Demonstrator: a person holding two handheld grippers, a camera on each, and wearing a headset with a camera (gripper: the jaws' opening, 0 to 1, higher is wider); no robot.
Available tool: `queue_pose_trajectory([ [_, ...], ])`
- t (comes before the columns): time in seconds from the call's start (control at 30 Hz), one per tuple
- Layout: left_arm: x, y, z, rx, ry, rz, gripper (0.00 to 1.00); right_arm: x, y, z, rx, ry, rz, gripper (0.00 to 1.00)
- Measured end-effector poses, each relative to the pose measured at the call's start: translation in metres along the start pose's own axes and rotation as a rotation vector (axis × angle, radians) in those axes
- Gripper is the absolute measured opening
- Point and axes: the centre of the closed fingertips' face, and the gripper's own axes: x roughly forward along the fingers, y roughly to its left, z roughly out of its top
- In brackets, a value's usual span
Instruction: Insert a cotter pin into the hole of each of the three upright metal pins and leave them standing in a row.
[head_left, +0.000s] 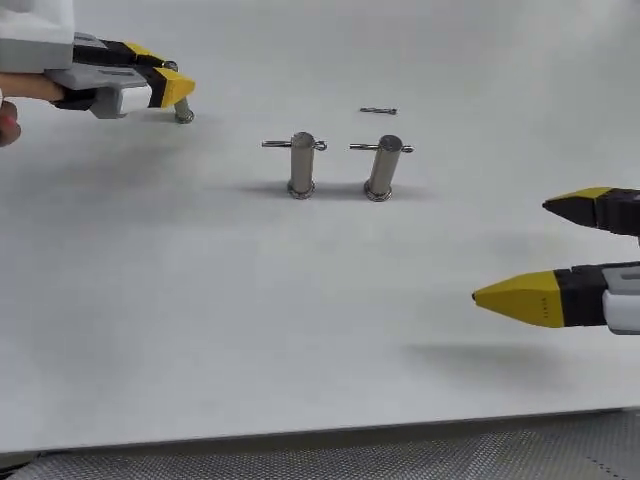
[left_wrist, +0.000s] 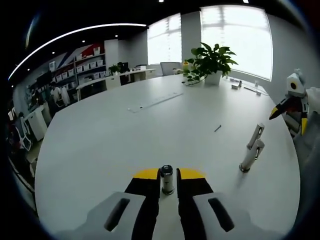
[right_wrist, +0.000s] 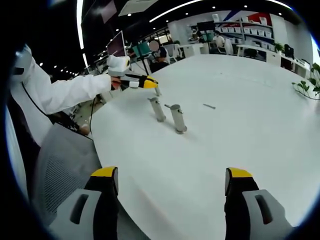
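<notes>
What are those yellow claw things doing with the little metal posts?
A person is working at a white table with a gripper in each hand. The left gripper is shut on one metal pin, off to the side. The two other pins stand side by side, each with a cotter pin through its top. One loose cotter pin lies just beyond them. The right gripper is open and holds nothing.

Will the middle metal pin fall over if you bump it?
Probably, if hit near the top: the middle pin stands tall and narrow, though its wider base should help. It looks solid metal, so likely heavy for its size. Its cotter pin would probably stop it rolling.
</notes>
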Motion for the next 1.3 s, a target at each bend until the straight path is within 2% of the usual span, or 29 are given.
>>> queue_pose_trajectory([
  [0.1,0.0,0.002,-0.002,0.023,0.009,0.003,0.07,0.0,0.001,0.0,-0.002,0.001,0.002,0.85],
  [0.13,0.0,0.0,-0.002,0.032,0.008,-0.006,0.07,0.001,0.001,0.0,-0.002,0.001,0.003,0.85],
  [0.17,-0.001,-0.004,-0.002,0.039,0.008,-0.038,0.06,0.001,0.001,0.0,-0.003,0.001,0.004,0.85],
  [0.23,-0.003,-0.009,-0.002,0.0,0.006,-0.064,0.06,0.001,0.001,0.001,-0.004,0.0,0.005,0.85],
  [0.3,-0.004,-0.01,-0.002,0.02,0.009,-0.053,0.06,0.001,0.002,0.001,-0.007,-0.001,0.006,0.85],
  [0.33,-0.006,-0.011,-0.002,0.062,0.016,-0.043,0.06,0.001,0.002,0.002,-0.008,-0.003,0.007,0.84],
  [0.37,-0.007,-0.01,-0.003,0.078,0.024,-0.03,0.06,0.001,0.002,0.002,-0.008,-0.004,0.007,0.84],
  [0.57,-0.018,-0.017,0.002,0.082,0.02,0.002,0.05,0.001,0.004,0.005,-0.013,-0.016,0.008,0.84],
  [0.7,-0.03,-0.027,0.006,0.082,0.017,0.019,0.05,-0.001,0.004,0.007,-0.017,-0.025,0.007,0.84],
  [0.8,-0.041,-0.039,0.01,0.078,0.007,0.017,0.05,-0.004,0.004,0.01,-0.021,-0.036,0.0,0.84],
  [0.97,-0.054,-0.059,0.01,0.072,0.015,0.011,0.05,-0.008,0.004,0.012,-0.026,-0.051,-0.005,0.85],
  [1.17,-0.067,-0.092,0.009,0.07,0.018,0.004,0.05,-0.012,0.005,0.013,-0.032,-0.067,-0.005,0.84],
  [1.3,-0.074,-0.11,0.01,0.036,0.01,0.0,0.05,-0.015,0.006,0.013,-0.035,-0.075,-0.009,0.84],
])
